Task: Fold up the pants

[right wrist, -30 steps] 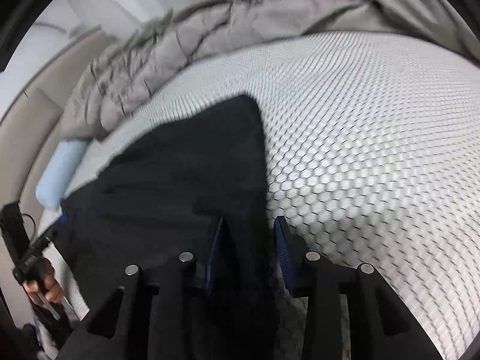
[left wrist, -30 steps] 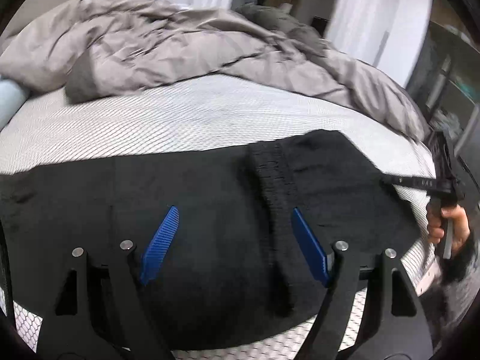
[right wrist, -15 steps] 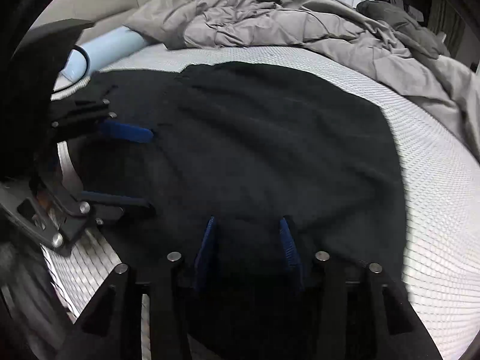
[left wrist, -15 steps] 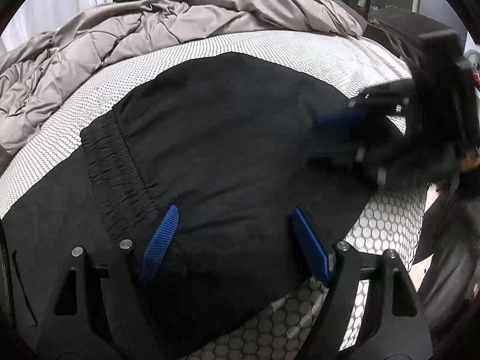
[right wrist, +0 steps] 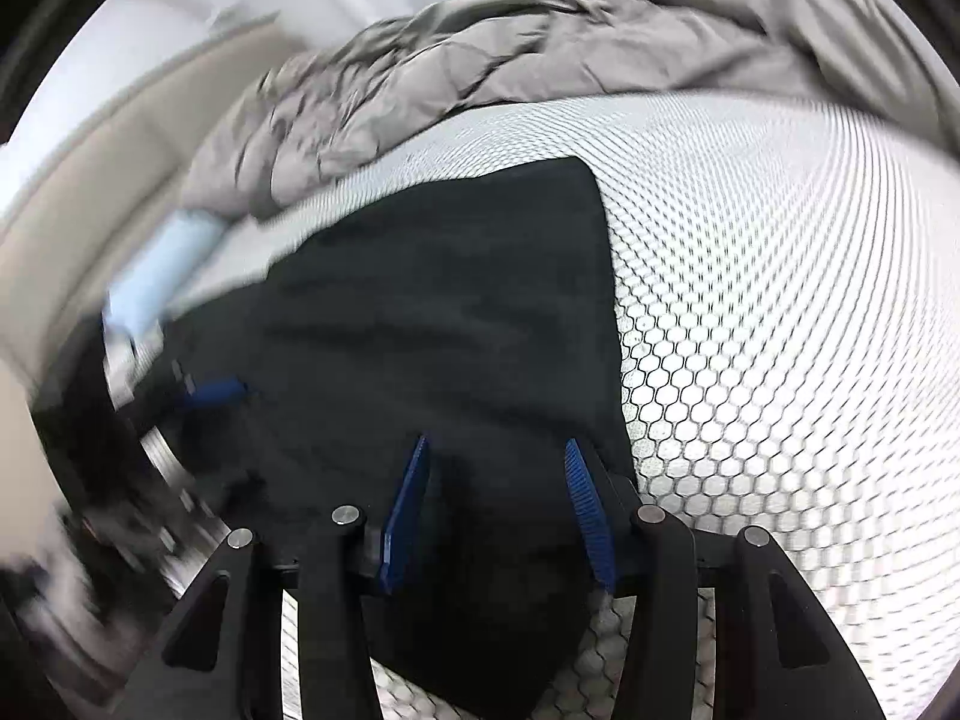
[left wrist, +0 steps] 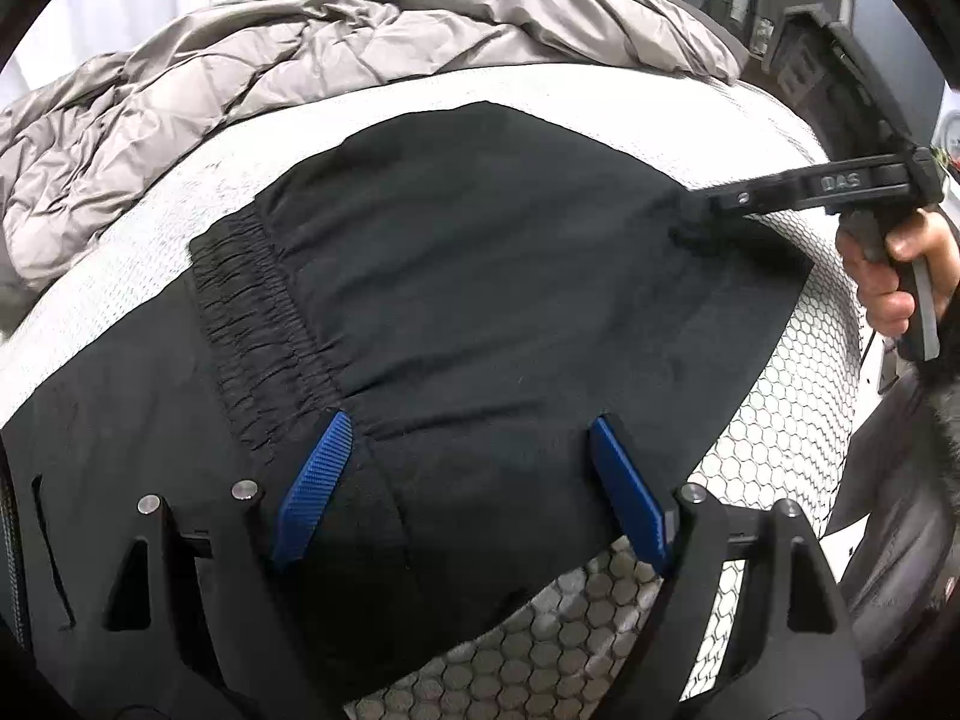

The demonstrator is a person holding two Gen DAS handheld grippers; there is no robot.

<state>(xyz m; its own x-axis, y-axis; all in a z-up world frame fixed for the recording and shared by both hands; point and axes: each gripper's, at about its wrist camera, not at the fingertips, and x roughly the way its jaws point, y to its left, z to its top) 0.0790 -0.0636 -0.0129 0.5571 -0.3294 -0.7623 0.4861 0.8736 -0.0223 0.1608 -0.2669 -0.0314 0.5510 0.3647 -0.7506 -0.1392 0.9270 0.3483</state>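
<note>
Pants [left wrist: 492, 276] folded on bed [left wrist: 774, 432], long axis left-right betw. both. Left gripper [left wrist: 468, 480] wide open over near edge, holding nothing; right gripper [right wrist: 498, 516] just opened, half-open, cloth between, unpinched.

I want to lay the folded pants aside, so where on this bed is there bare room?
Bare mattress lies on the far side of the black pants from the pillow, up to the grey duvet. A narrower strip runs between pants and duvet. The pillow side is crowded with the left gripper.
</note>
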